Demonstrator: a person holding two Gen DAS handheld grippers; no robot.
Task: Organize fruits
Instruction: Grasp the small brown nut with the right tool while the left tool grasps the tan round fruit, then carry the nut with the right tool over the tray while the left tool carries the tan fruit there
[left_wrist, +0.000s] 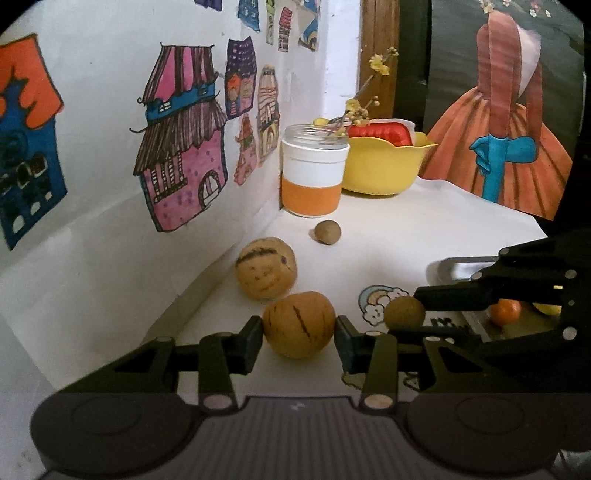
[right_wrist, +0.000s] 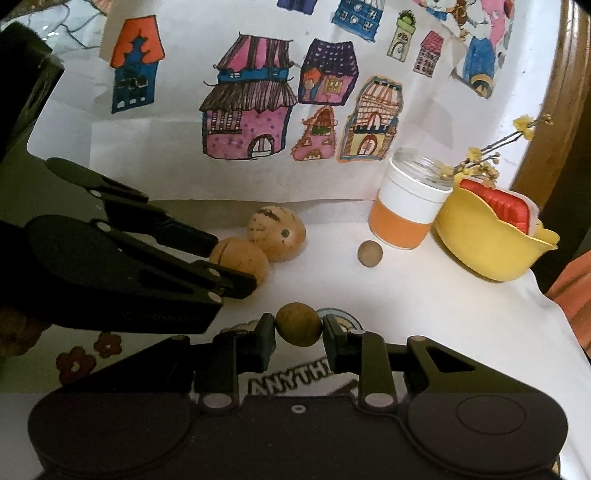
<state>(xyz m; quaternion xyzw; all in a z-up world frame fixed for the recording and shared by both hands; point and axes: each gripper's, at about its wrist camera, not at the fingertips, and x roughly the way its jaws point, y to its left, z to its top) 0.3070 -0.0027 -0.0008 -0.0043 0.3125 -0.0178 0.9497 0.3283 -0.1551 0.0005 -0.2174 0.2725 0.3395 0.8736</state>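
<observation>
A tan fruit with dark stripes (left_wrist: 299, 325) sits between the pads of my left gripper (left_wrist: 299, 334), which is shut on it low over the white table; the right wrist view shows this same fruit (right_wrist: 240, 258) in the left gripper (right_wrist: 231, 264). My right gripper (right_wrist: 300, 331) is shut on a small round brown fruit (right_wrist: 299, 324), and the left wrist view shows that brown fruit (left_wrist: 404, 313) in the right gripper (left_wrist: 406, 314). A second striped fruit (left_wrist: 266, 267) lies just behind by the wall. Another small brown fruit (left_wrist: 327, 232) rests near the jar.
A metal tray (left_wrist: 454, 266) at the right holds an orange (left_wrist: 505, 312) and a yellow fruit (left_wrist: 546, 308). A white and orange jar (left_wrist: 312, 173) and a yellow bowl (left_wrist: 384, 166) with a red item stand at the back. Drawings cover the wall on the left.
</observation>
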